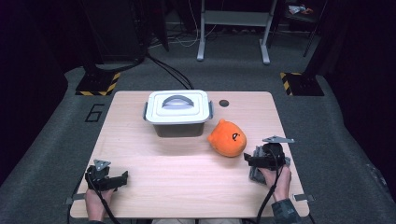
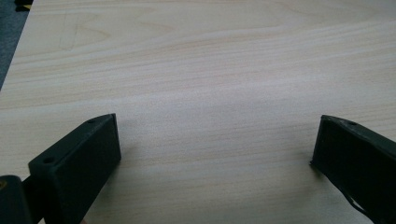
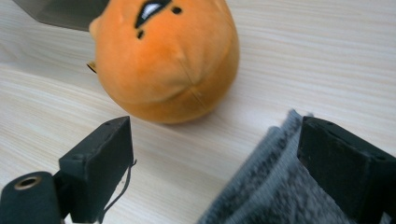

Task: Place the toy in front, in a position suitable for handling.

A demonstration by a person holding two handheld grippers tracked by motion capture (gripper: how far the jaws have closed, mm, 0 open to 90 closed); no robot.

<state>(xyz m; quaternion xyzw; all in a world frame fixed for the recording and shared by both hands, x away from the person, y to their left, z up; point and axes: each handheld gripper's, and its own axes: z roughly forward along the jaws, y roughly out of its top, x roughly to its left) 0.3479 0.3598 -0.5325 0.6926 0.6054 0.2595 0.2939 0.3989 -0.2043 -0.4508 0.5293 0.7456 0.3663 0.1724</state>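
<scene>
An orange plush toy (image 1: 227, 137) with a small face lies right of the table's middle; in the right gripper view the plush toy (image 3: 168, 60) sits just ahead of the jaws. My right gripper (image 1: 247, 159) (image 3: 215, 128) stands open beside it, and a folded grey cloth (image 1: 256, 173) (image 3: 271, 186) lies beneath it and against its right jaw. A white lidded box (image 1: 177, 112) with a grey handle stands at the back centre. My left gripper (image 1: 123, 178) (image 2: 217, 135) rests open over bare wood at the front left, holding nothing.
The light wooden table (image 1: 187, 163) has a small round hole (image 1: 224, 103) beside the box. A grey corner of the box (image 3: 60, 11) shows behind the plush. Dark floor, cables and metal frame legs (image 1: 233, 28) lie beyond the far edge.
</scene>
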